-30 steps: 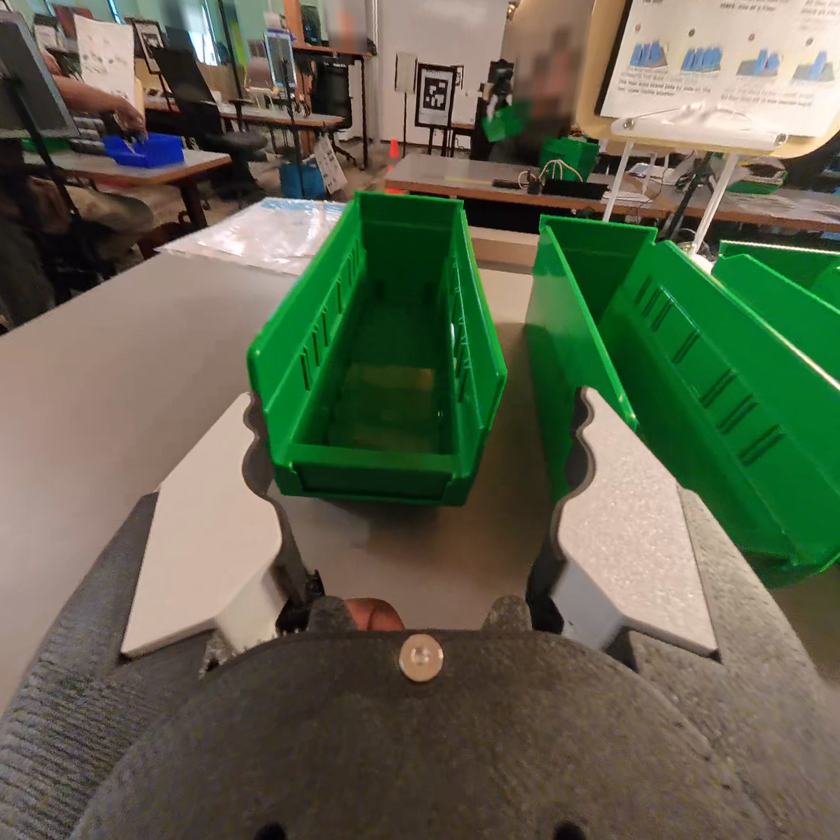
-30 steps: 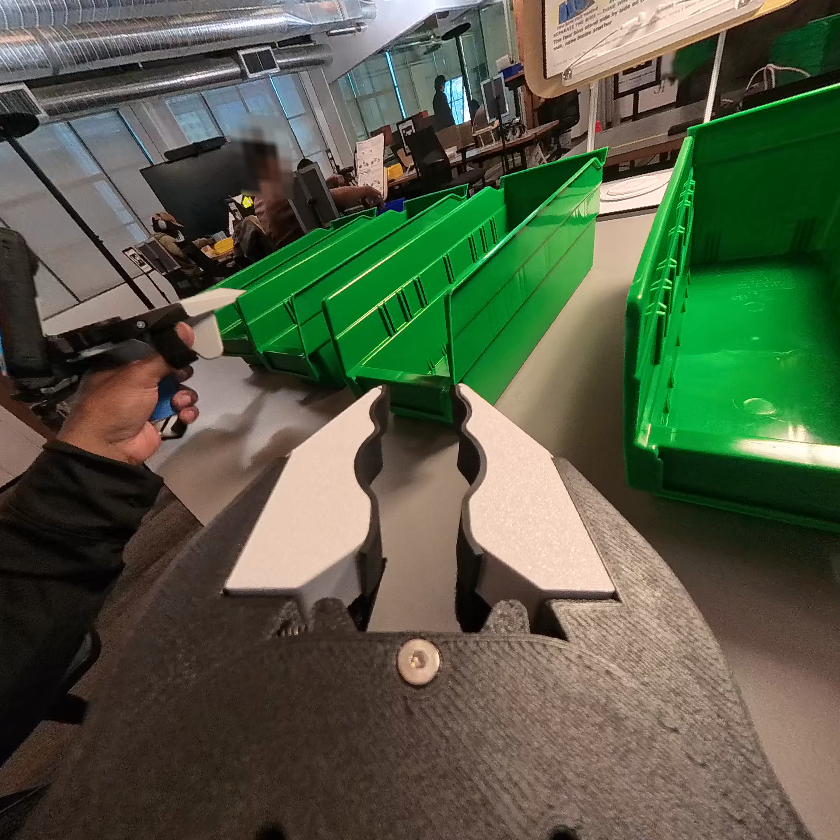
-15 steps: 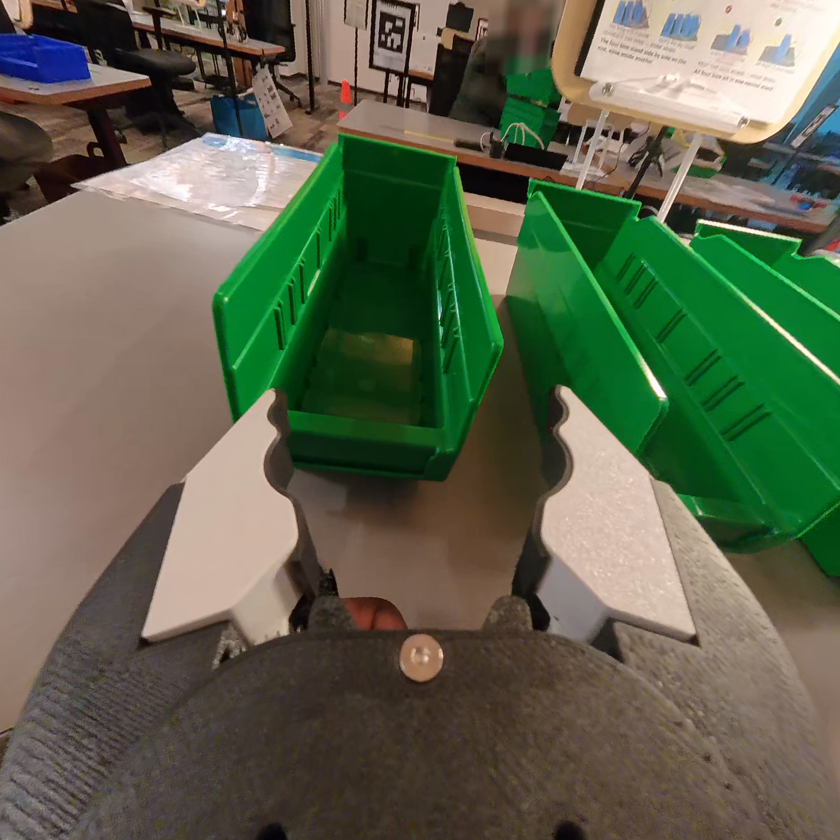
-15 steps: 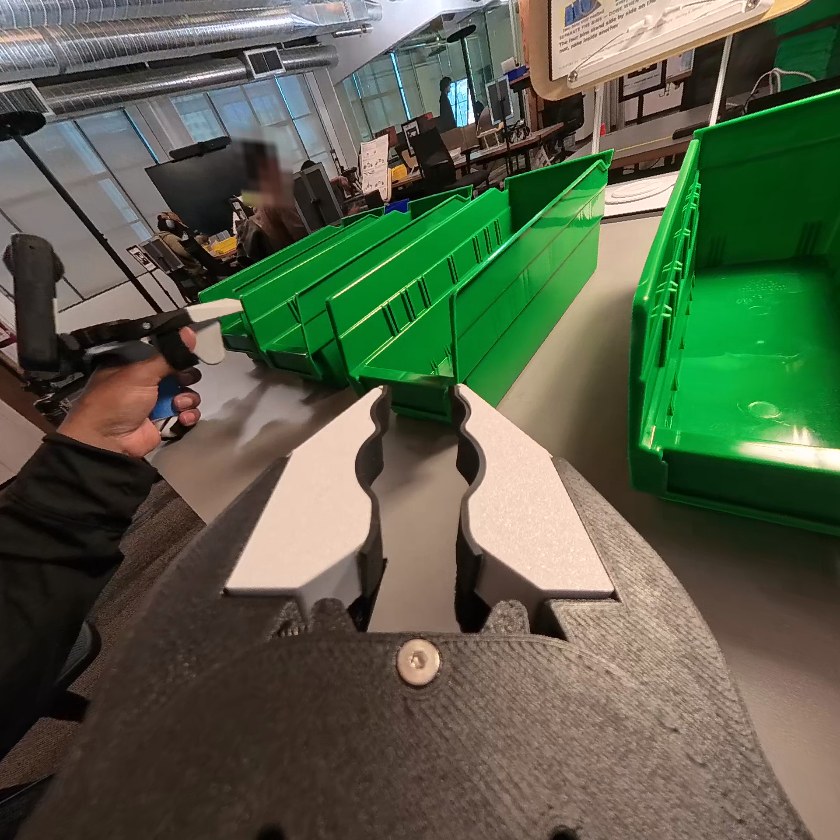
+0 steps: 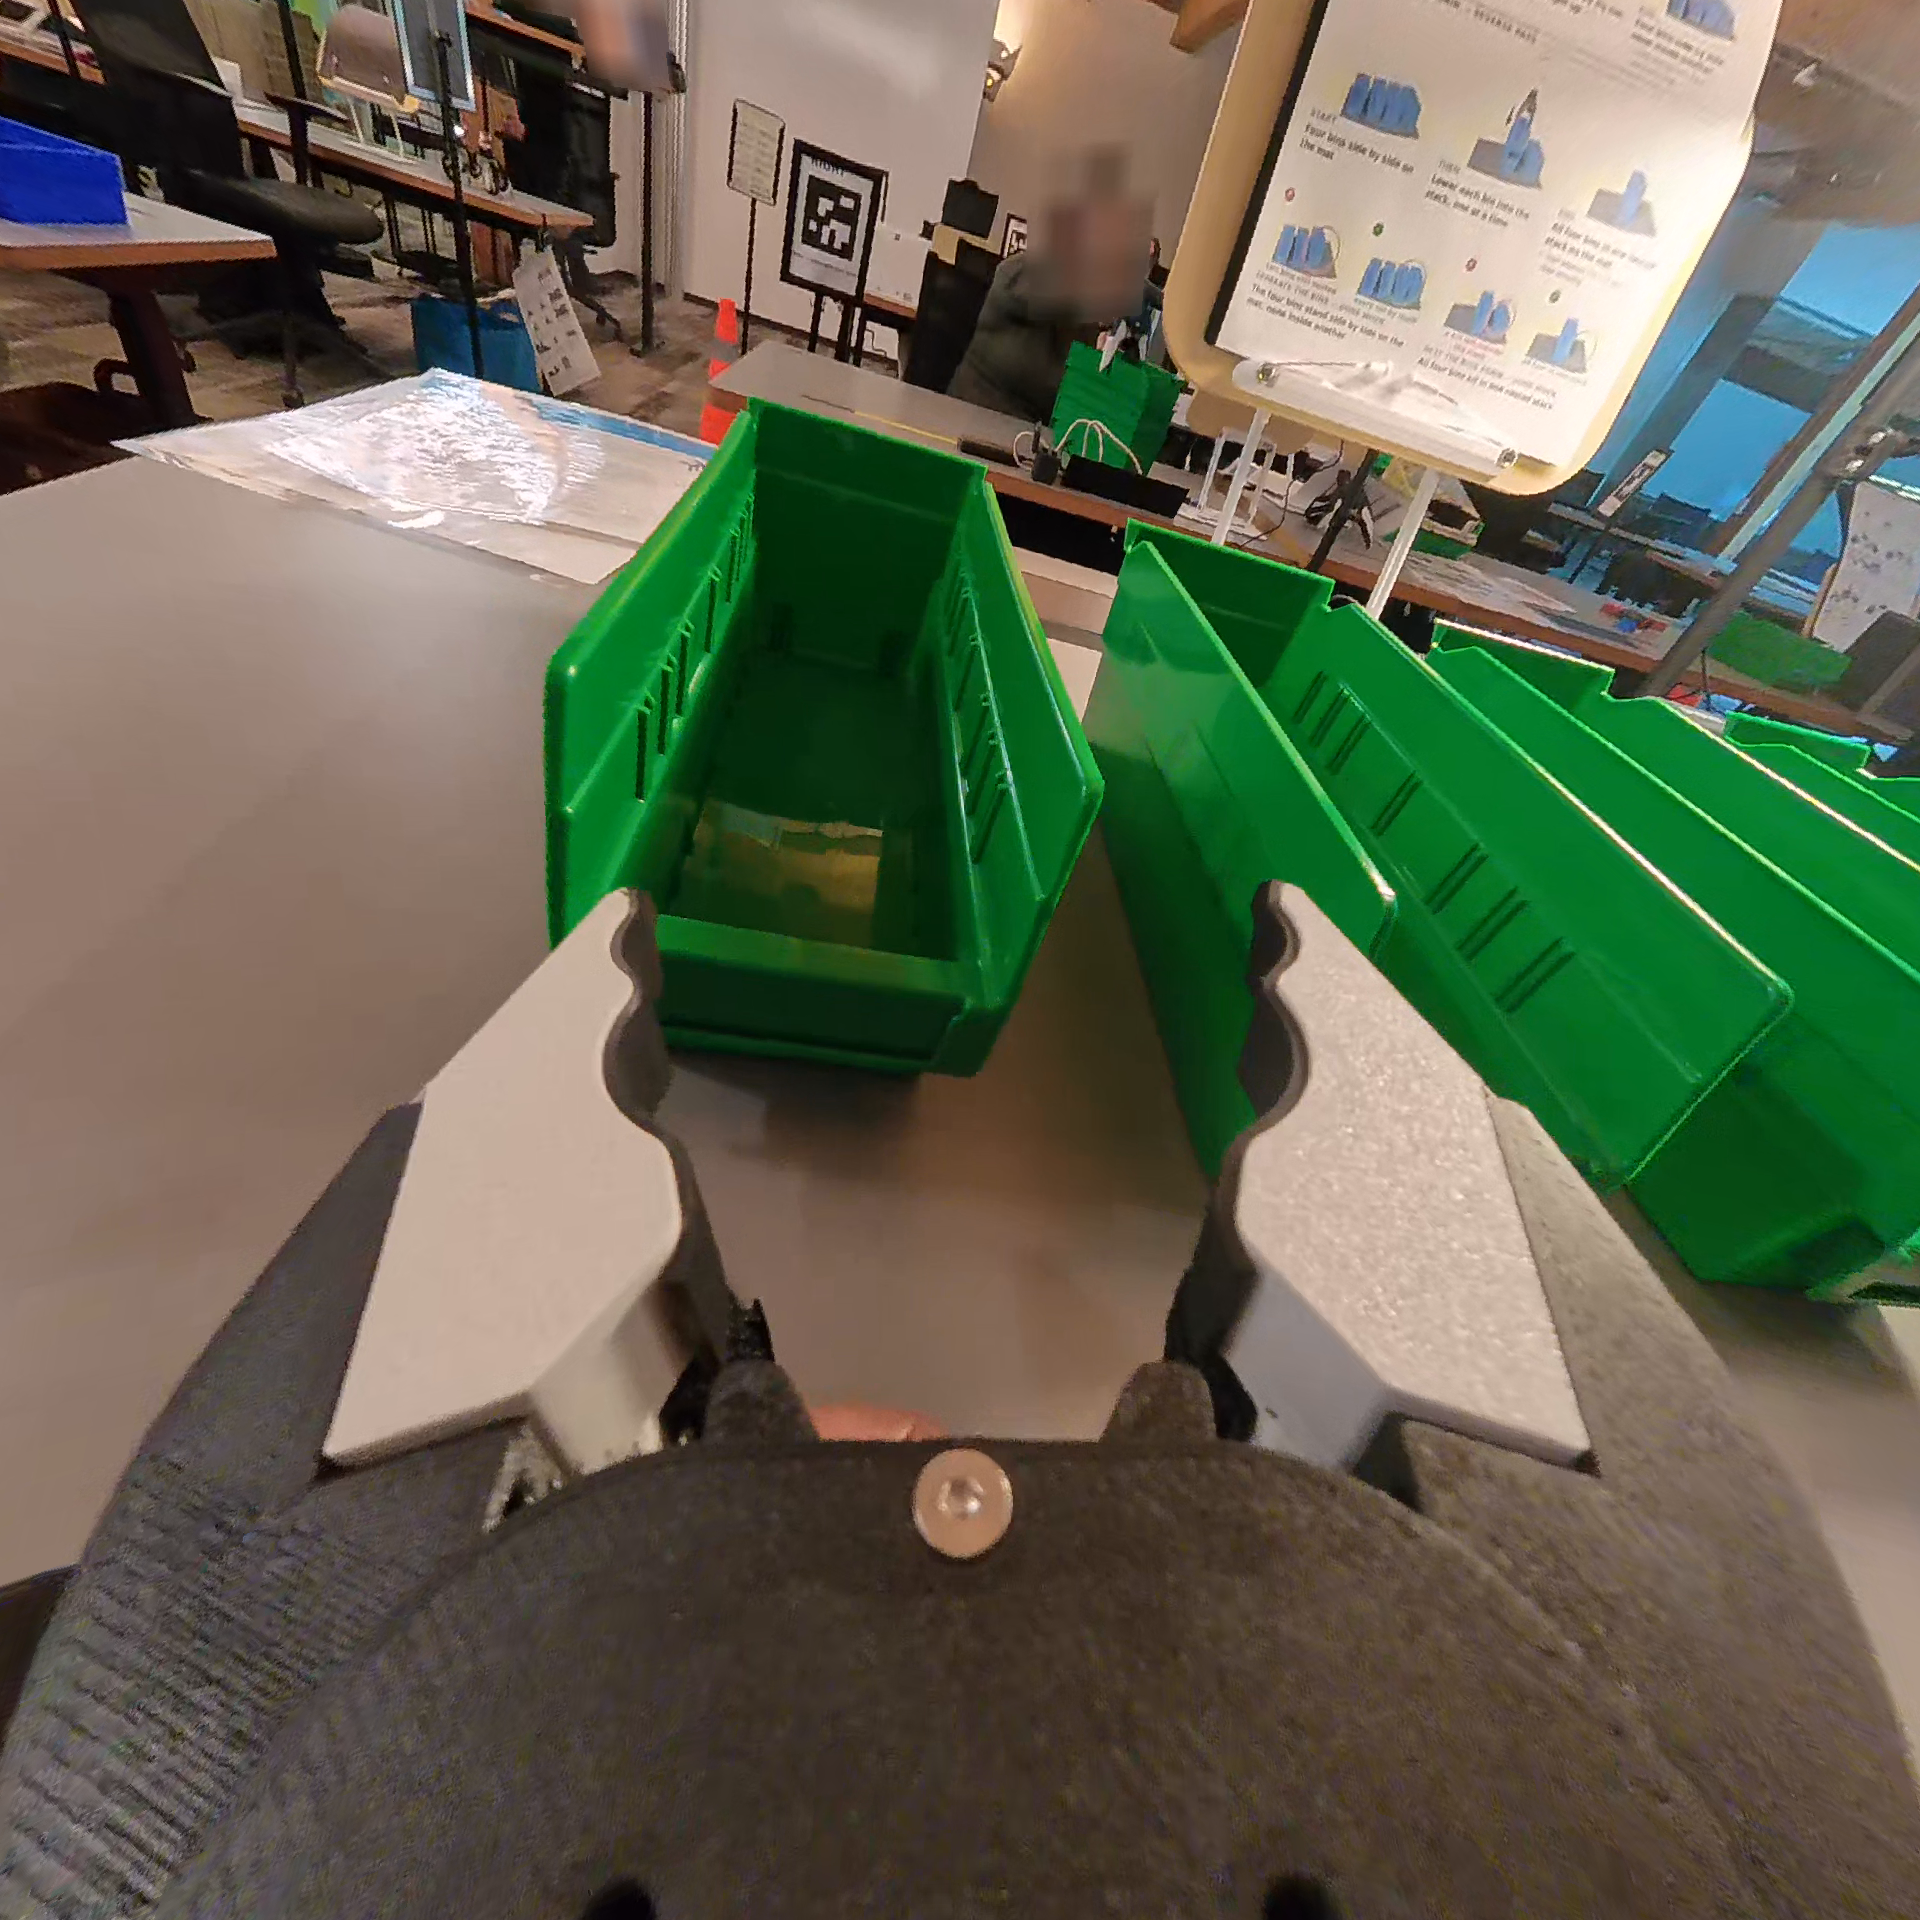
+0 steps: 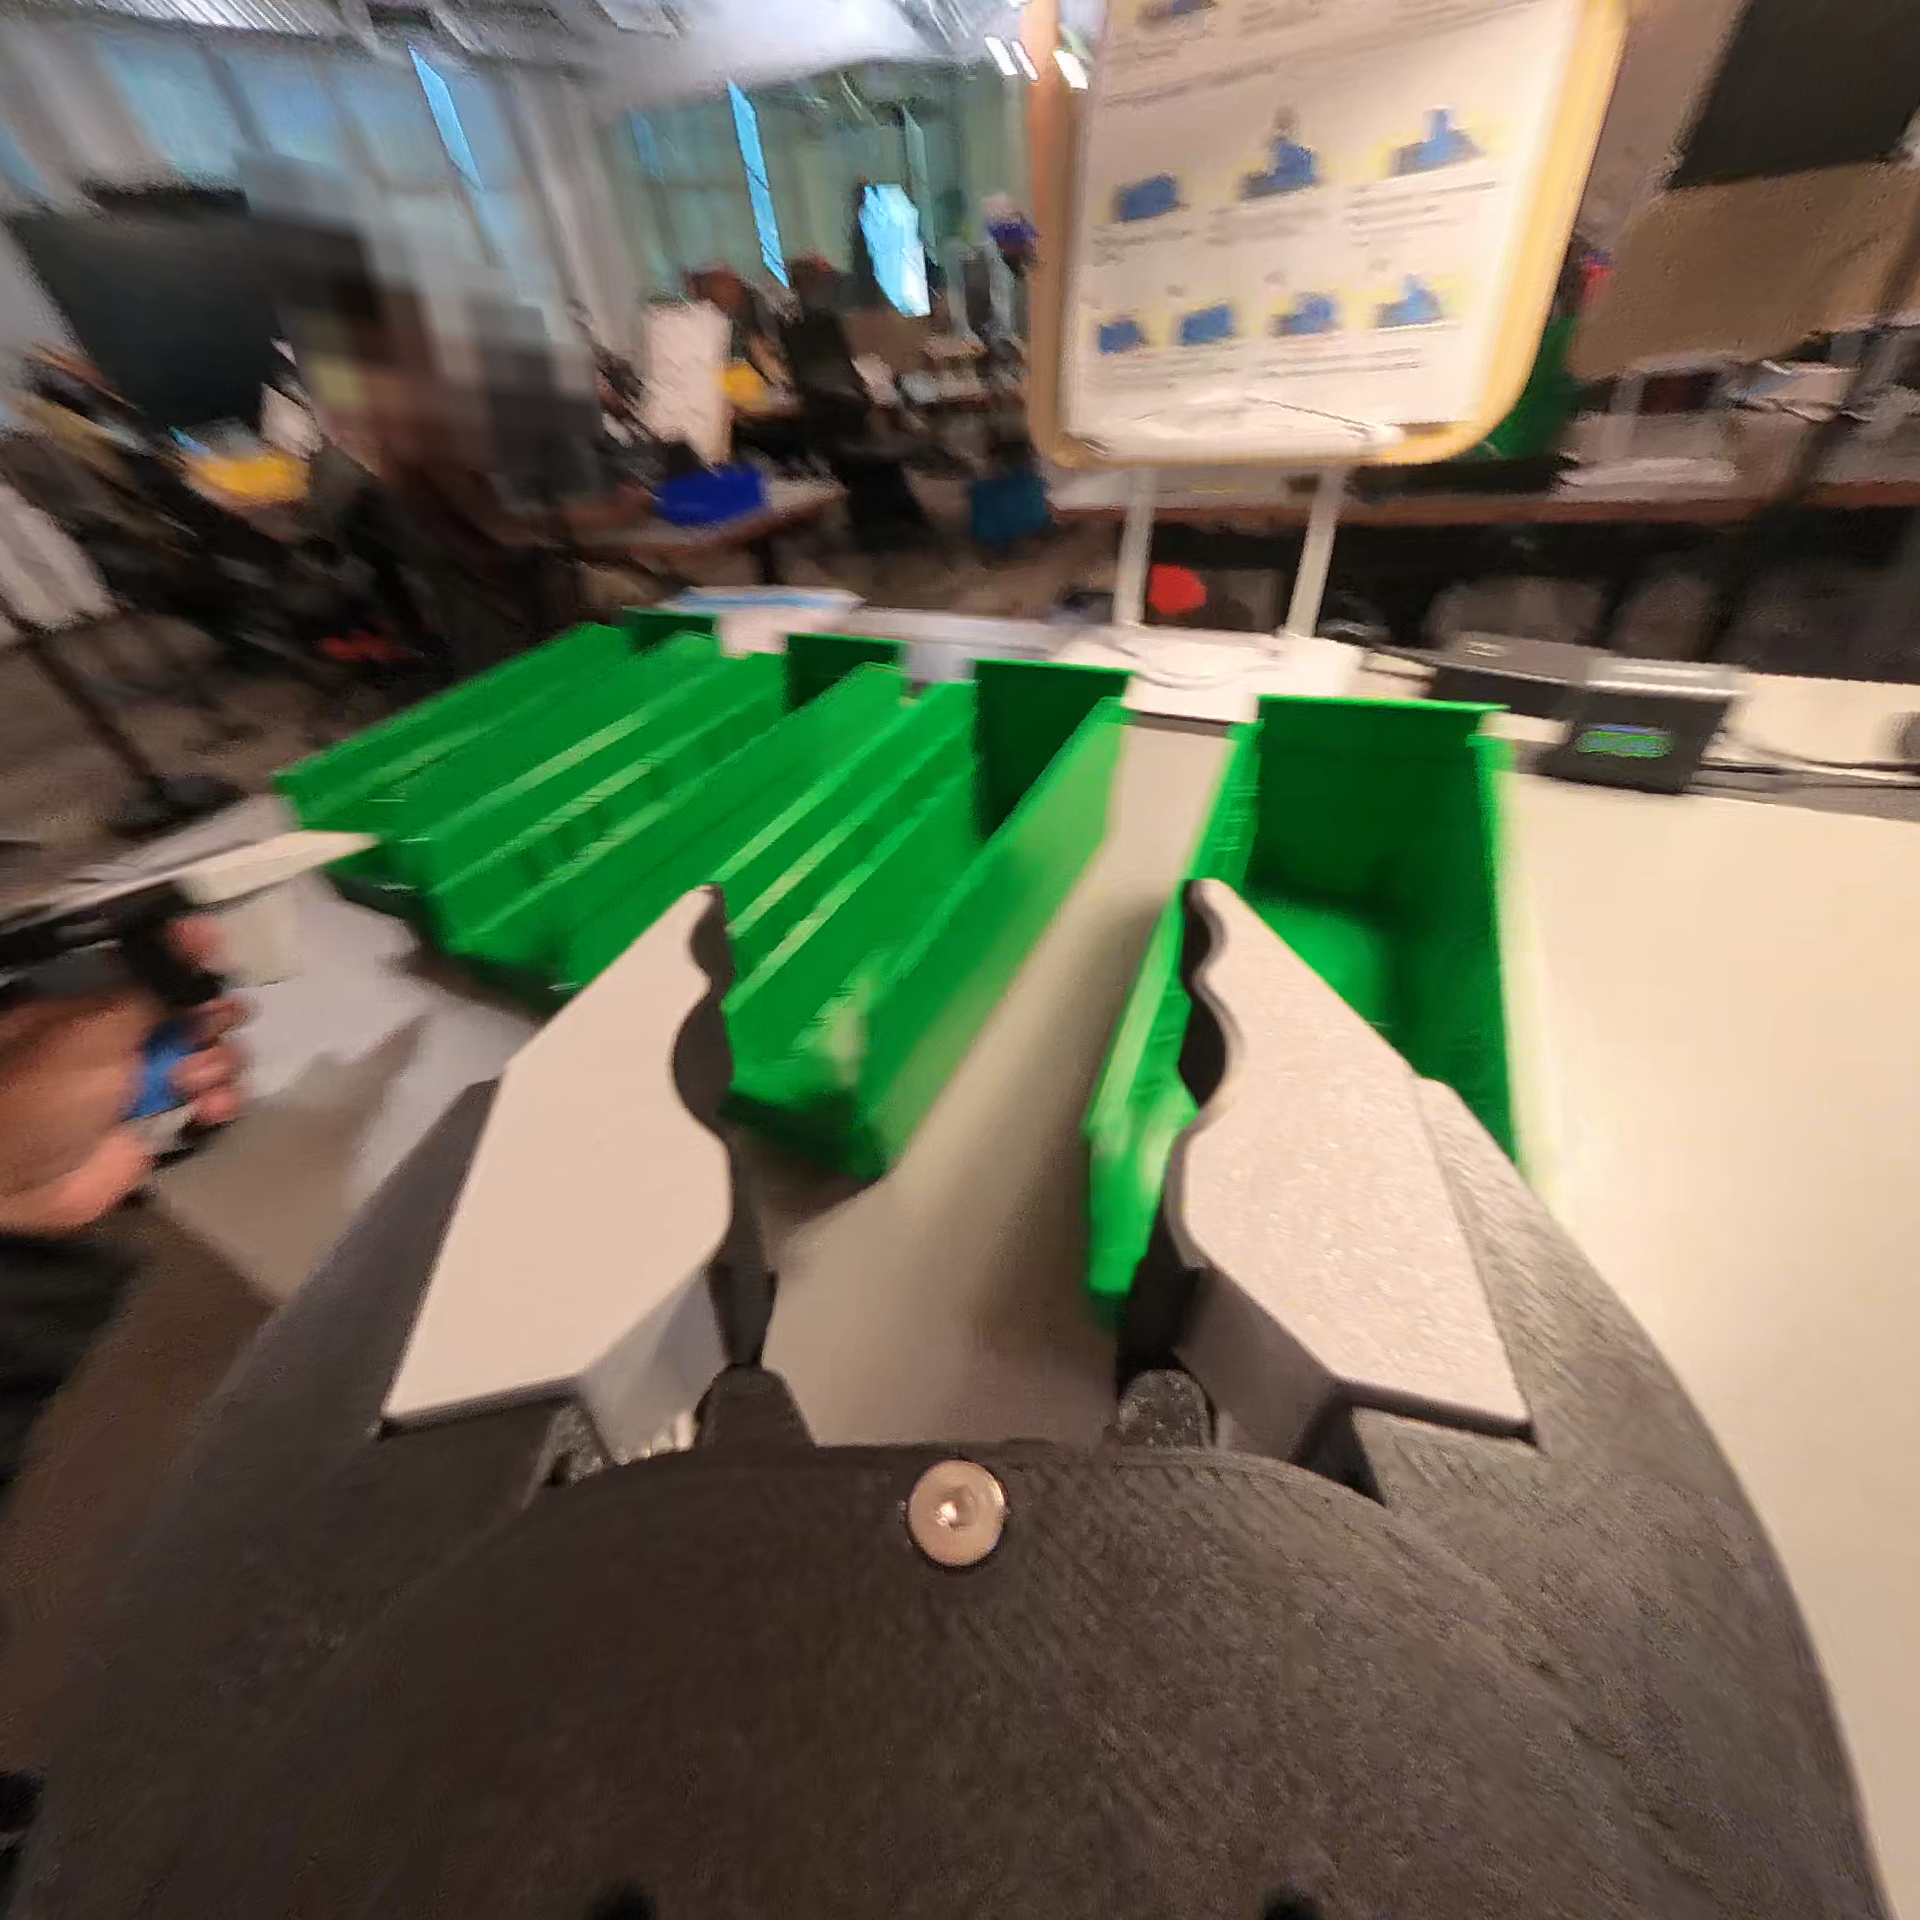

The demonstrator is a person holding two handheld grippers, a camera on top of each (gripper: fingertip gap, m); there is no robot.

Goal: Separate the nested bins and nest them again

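Note:
In the left wrist view a green bin [image 5: 821,790] stands lengthwise on the grey table [image 5: 260,831], straight ahead of my left gripper [image 5: 948,914]. That gripper is open and holds nothing. Its left fingertip [image 5: 613,935] is level with the bin's near left corner. A second green bin [image 5: 1455,883] lies just to the right, with more behind it. The right wrist view is blurred. My right gripper [image 6: 951,904] is open and holds nothing, over the strip of table between a row of green bins [image 6: 831,883] and a separate green bin [image 6: 1382,883]. The left gripper and a hand [image 6: 125,1049] show at its left edge.
A board with pictures on a white stand [image 5: 1455,208] is behind the bins. A clear plastic sheet [image 5: 416,457] lies at the table's far left. A black device [image 6: 1621,727] sits at the far right. Other tables and people are beyond.
My right gripper has opened from nearly closed and swung fast toward the right-hand bin. My left gripper has come closer to the bin ahead, with its fingers a little less wide.

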